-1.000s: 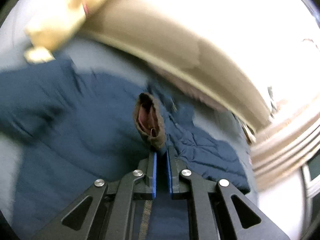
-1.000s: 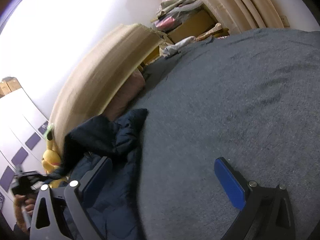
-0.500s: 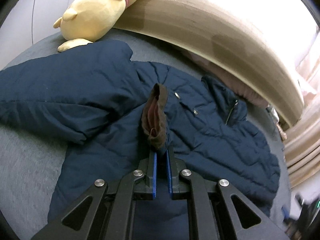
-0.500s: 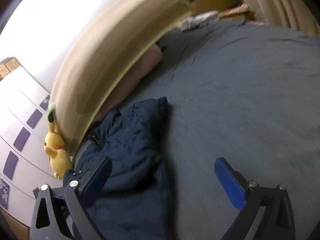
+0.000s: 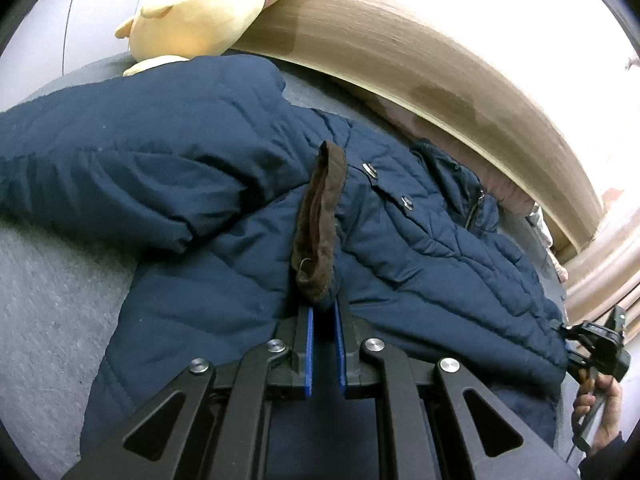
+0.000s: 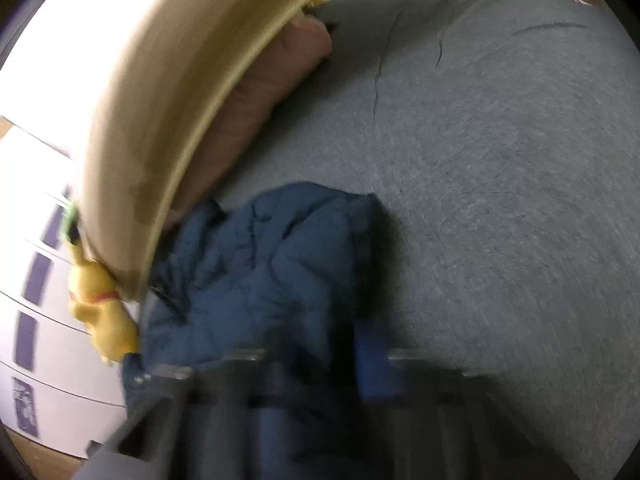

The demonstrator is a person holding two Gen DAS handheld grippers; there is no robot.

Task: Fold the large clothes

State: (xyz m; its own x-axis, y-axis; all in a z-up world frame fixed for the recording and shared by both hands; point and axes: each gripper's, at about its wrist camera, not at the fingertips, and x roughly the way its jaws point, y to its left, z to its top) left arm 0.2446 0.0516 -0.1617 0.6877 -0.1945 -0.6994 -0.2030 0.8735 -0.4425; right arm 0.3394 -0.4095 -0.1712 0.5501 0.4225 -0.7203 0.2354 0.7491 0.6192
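A navy quilted jacket (image 5: 192,160) lies spread on the grey bed (image 5: 48,300), one sleeve reaching left. My left gripper (image 5: 322,312) is shut on the jacket's brown-lined collar edge (image 5: 320,224), which stands up between the blue pads. In the right wrist view the jacket (image 6: 260,280) lies bunched by the headboard. My right gripper (image 6: 320,364) is blurred by motion over the jacket's near edge; its fingers look closer together, and I cannot tell if they grip cloth. It also shows in the left wrist view (image 5: 600,344), at the jacket's right edge.
A yellow plush toy (image 5: 200,8) leans on the curved wooden headboard (image 5: 420,64); it also shows in the right wrist view (image 6: 100,312). A pink pillow (image 6: 272,92) lies along the headboard. Grey bed surface (image 6: 500,160) stretches right. White cupboard doors (image 6: 36,340) stand left.
My left gripper has moved closer to the jacket, still holding the collar. My right gripper swung down to the jacket's edge and its wide-open fingers have come closer together.
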